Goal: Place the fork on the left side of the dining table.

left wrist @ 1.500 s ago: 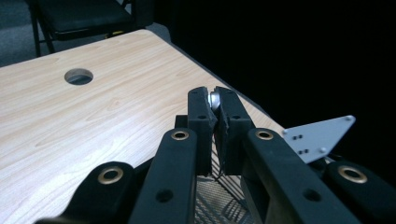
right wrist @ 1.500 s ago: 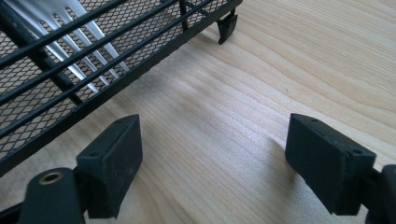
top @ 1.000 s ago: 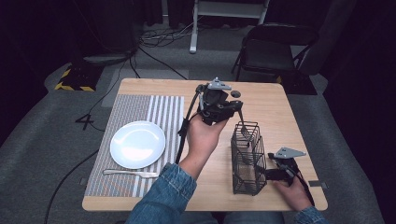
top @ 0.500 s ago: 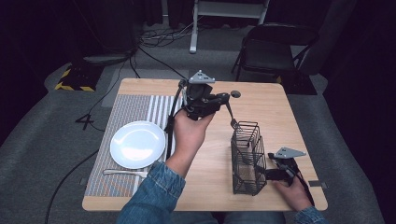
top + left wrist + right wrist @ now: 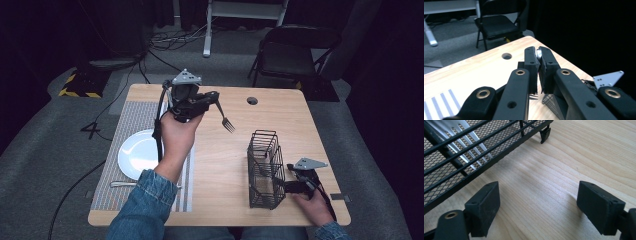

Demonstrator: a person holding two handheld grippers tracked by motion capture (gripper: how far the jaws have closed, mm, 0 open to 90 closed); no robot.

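Nearest, at about five o'clock on the bench (image 5: pixel 220 165), the right claw (image 5: pixel 289 186) is resting just beside the black wire caddy (image 5: pixel 264 170), its jaws standing wide apart with nothing between them; it is sitting where it sat a second ago; through the mesh in the right gripper view some cutlery (image 5: pixel 461 142) is already lying inside, a fork by the look of the tines, though the mesh is hiding most of it.

Farther off, the left claw (image 5: pixel 216 99) is now hanging above the bench near twelve o'clock; a second ago it was above the caddy's far end, and it has been swinging toward ten o'clock with a fork (image 5: pixel 225 119) pinched tight between its pads, handle end in the grip, tines dangling toward five o'clock; in the left gripper view the jaws are pressing together on a sliver of bright metal.

So the fork is travelling away from the caddy, probably toward the striped placemat (image 5: pixel 122 150), where the white plate (image 5: pixel 137 155) is lying at nine o'clock and another utensil (image 5: pixel 127 184) at seven.
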